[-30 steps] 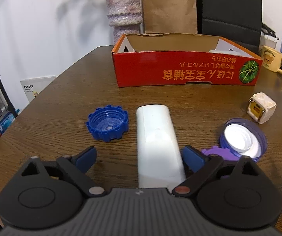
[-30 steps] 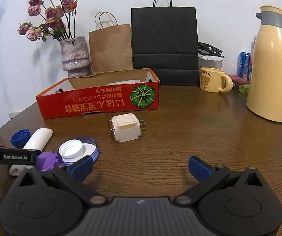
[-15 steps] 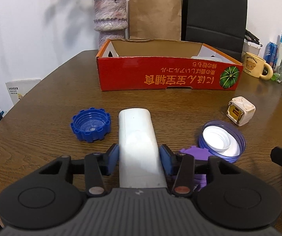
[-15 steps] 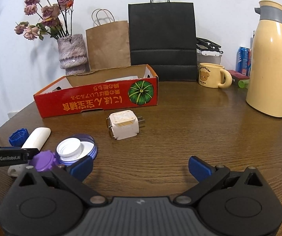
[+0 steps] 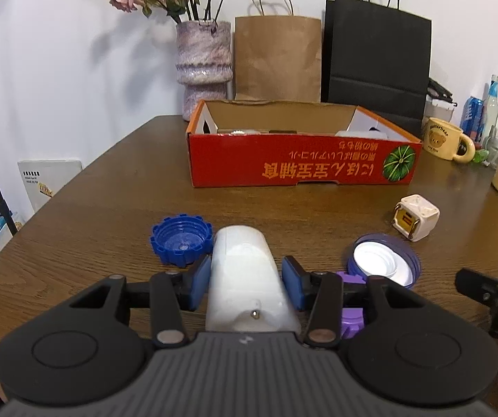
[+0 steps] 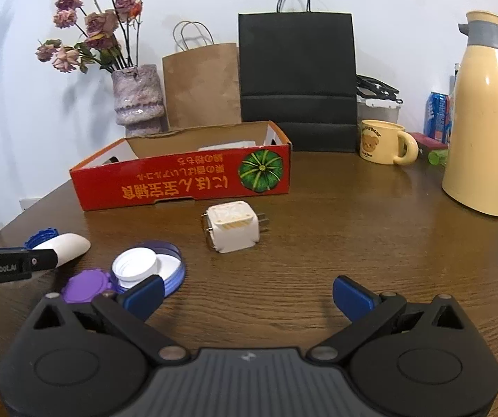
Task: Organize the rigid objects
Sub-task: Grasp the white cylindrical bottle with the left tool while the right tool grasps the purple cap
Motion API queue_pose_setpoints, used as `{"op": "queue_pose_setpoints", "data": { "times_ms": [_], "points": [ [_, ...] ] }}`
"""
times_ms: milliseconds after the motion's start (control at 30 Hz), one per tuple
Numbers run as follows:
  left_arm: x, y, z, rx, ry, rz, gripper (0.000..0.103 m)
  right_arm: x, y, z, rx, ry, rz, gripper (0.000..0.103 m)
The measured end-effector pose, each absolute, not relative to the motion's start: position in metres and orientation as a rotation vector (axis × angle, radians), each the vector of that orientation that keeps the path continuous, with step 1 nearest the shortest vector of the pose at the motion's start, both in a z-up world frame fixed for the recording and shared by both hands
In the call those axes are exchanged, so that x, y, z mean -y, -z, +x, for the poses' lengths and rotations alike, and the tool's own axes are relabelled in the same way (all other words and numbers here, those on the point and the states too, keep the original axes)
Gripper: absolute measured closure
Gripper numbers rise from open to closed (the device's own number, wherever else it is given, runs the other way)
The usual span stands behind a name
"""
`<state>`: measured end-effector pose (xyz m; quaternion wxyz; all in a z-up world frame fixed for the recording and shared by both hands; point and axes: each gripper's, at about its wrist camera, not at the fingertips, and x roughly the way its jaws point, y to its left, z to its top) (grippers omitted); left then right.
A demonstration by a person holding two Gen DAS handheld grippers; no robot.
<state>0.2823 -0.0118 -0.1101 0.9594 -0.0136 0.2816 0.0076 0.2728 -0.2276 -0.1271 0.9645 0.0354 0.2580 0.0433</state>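
Grip status comes first: the left gripper (image 5: pixel 246 279) has its blue pads pressed against both long sides of the white oblong case (image 5: pixel 249 278), which points toward the red carton (image 5: pixel 301 165) and appears raised off the table (image 5: pixel 109 208) at its near end, though contact underneath is hidden. The case looks like smooth, hard plastic, probably light and stiff; its rounded, glossy flanks may slip, so a hold across the mid-length, as now, seems sounder than one near the tapered tip. The right gripper (image 6: pixel 247 293) stands wide apart and holds nothing, hovering over bare wood nearer the viewer than the carton. Between the case and the carton lie the remaining loose items: a blue ribbed cap (image 5: pixel 181 239) just left of the case, open side up; a purple cap (image 6: pixel 87 285) beside the case on its right; a violet-rimmed lid (image 6: pixel 165 260) touching the purple cap, carrying a white cap (image 6: pixel 136 264) inside it; and a white plug adapter (image 6: pixel 231 231) lying on its side, closest to the carton's front wall. The carton is an open-topped tray; several pale and dark items show over its rim, too low to identify. Behind the carton stand a vase (image 5: pixel 203 66) and two paper bags (image 6: pixel 249 87).
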Motion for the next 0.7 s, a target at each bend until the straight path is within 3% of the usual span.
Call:
{"op": "queue_pose_setpoints", "data": {
  "times_ms": [433,700],
  "points": [
    [-0.014,0.103,0.262,-0.538,0.000,-0.067,0.059,0.186,0.125,0.270,-0.533,-0.199,0.036,0.000],
    [-0.030,0.102,0.258,-0.531,0.012,-0.087,0.060,0.159,0.128,0.274,-0.578,-0.272,0.003,0.005]
  ]
}}
